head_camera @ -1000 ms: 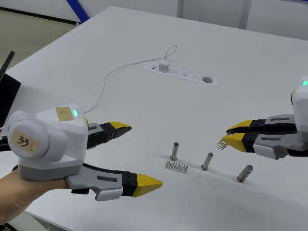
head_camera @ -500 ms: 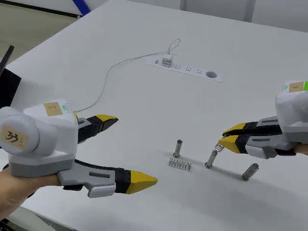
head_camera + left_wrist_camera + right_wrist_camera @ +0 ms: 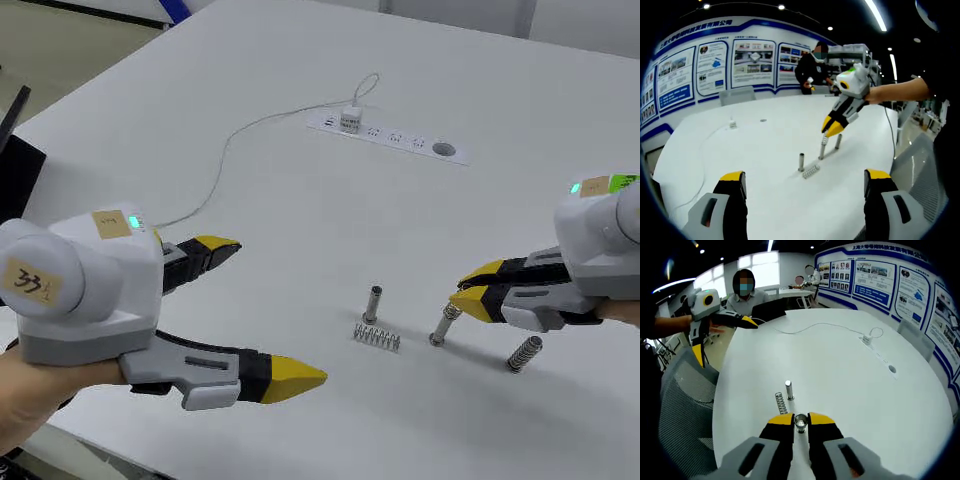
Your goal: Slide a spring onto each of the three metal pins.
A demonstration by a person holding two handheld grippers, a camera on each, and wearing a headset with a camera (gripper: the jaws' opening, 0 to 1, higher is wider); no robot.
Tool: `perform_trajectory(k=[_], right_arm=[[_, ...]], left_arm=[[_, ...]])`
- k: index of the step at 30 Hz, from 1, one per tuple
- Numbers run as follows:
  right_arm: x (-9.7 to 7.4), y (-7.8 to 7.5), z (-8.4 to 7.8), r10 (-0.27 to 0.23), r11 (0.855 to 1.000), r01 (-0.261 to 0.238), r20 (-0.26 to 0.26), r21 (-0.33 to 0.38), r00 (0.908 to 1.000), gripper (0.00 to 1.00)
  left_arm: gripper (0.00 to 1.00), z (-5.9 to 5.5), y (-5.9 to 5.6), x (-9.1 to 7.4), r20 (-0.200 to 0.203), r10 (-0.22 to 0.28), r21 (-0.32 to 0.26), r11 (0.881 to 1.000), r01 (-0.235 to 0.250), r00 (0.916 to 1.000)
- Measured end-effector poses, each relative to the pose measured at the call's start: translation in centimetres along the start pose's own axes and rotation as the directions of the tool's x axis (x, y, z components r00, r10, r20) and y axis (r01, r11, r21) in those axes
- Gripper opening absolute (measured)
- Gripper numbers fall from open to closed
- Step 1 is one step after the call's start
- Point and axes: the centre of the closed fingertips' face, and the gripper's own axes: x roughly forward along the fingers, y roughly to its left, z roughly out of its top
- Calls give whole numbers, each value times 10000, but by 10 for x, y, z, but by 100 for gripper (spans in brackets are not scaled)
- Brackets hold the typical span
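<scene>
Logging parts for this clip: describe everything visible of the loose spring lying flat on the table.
The loose spring is a small silvery metal coil with open turns. It lies on its side on the white table, close beside the base of the bare upright pin; whether they touch is unclear. Nothing grips it.

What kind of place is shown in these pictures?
Probably an office meeting or demonstration room rather than a workshop: a large white table with a power strip on it, blue-framed information boards on the wall, and a mesh office chair.
</scene>
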Motion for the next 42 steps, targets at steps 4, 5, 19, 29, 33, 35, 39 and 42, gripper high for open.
perform_trajectory(k=[4,5,19,29,33,35,39,42], right_arm=[[5,-2,-6,-9,9999,4,-288,-158,9996,11],[6,-2,-7,-9,9998,2,-343,-208,9994,11],[28,-3,-27,47,9996,-73,-898,-278,9959,11],[38,-3,-37,14,9989,-72,-1251,-455,9921,11],[37,-3,-36,5,9991,-55,-1192,-416,9929,11],[38,-3,-36,17,9991,-68,-1193,-423,9929,12],[36,-2,-38,-57,9963,-56,-1313,-859,9913,12],[35,-2,-38,-107,9953,-21,-1311,-965,9913,17]], left_arm=[[100,1,0,0,37,14,-47,10000,-14,10000],[100,1,0,0,32,16,-42,10000,-16,10000],[100,-5,-1,0,-160,-19,-56,10000,18,9999],[100,-2,-2,1,-65,-95,-42,9999,95,9999],[100,-3,0,0,-67,-32,-88,10000,31,10000],[100,-3,0,-1,-63,-24,-72,10000,24,10000],[100,-2,-1,-1,-26,-4,-79,10000,4,10000],[100,-2,-3,-1,-40,-49,-35,10000,49,10000]])
